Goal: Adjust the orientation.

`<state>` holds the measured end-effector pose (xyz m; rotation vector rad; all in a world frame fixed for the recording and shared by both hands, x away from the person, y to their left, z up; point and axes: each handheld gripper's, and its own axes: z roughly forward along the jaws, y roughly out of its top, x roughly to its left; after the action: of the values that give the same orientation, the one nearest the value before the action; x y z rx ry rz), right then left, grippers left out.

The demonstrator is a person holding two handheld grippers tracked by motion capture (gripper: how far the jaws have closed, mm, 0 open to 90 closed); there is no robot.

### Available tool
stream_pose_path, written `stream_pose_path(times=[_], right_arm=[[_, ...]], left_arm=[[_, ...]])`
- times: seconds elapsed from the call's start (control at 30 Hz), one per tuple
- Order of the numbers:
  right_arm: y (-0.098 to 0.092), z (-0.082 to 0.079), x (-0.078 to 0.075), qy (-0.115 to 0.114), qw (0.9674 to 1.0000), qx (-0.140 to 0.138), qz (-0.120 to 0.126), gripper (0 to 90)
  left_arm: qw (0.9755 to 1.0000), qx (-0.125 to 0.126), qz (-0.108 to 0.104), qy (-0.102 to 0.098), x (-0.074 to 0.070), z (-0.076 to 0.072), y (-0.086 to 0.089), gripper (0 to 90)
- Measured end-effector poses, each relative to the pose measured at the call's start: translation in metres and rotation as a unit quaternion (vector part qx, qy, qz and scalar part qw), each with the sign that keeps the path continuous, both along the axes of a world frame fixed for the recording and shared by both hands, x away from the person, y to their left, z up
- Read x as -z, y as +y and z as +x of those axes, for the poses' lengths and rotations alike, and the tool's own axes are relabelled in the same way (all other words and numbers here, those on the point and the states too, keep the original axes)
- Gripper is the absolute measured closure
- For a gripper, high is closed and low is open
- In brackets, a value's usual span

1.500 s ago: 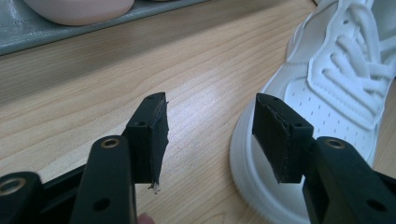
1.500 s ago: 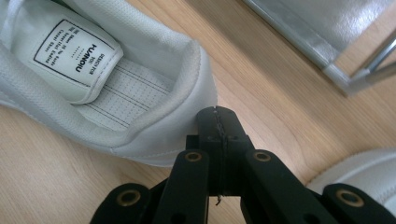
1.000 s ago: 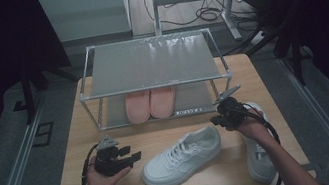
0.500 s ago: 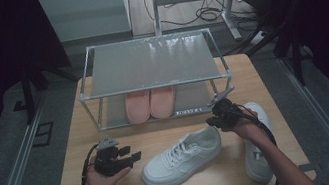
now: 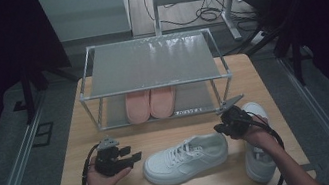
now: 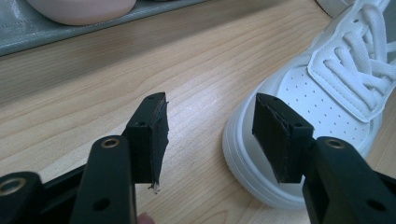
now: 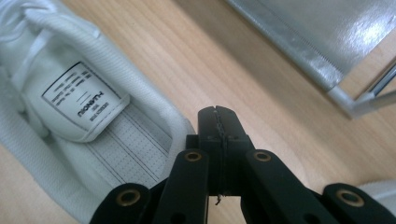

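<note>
A white sneaker (image 5: 186, 159) lies on its sole in the middle of the wooden table, toe to the left. My left gripper (image 5: 131, 157) is held low just left of that toe, jaws open and empty. In the left gripper view the open left gripper (image 6: 210, 135) frames bare wood, with the sneaker's toe (image 6: 327, 93) close on the right. My right gripper (image 5: 219, 129) hovers at the sneaker's heel, shut on nothing. Seen in the right gripper view, the shut right gripper (image 7: 217, 116) sits just beside the heel collar (image 7: 154, 116). A second white sneaker (image 5: 259, 157) lies under the right forearm.
A metal two-level rack (image 5: 152, 61) stands at the back of the table, with a pair of pink slippers (image 5: 149, 104) on its lower shelf. Its corner post (image 7: 359, 100) is near the right gripper. Cables trail from both grippers.
The right gripper has shifted slightly left and down, closer to the heel of the middle sneaker. The left gripper and both sneakers have stayed where they were.
</note>
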<state>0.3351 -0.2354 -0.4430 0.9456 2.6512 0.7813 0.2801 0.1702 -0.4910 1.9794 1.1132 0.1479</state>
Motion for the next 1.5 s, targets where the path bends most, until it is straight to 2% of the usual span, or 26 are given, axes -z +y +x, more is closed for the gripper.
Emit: stream_pose_path(times=[0.6,1.0,1.5], right_arm=[[-0.022,-0.044,0.001,0.001,0.9998,-0.011,0.018,90.0],[-0.029,-0.071,0.003,-0.001,0.9993,-0.022,0.031,90.0],[-0.032,-0.087,0.005,-0.012,0.9988,-0.018,0.043,90.0]], left_arm=[[1.0000,0.002,0.001,0.001,0.001,0.000,-0.002,45.6],[1.0000,0.004,0.002,0.003,0.002,0.000,-0.004,45.6],[1.0000,0.005,0.005,0.006,0.004,0.000,-0.005,45.6]])
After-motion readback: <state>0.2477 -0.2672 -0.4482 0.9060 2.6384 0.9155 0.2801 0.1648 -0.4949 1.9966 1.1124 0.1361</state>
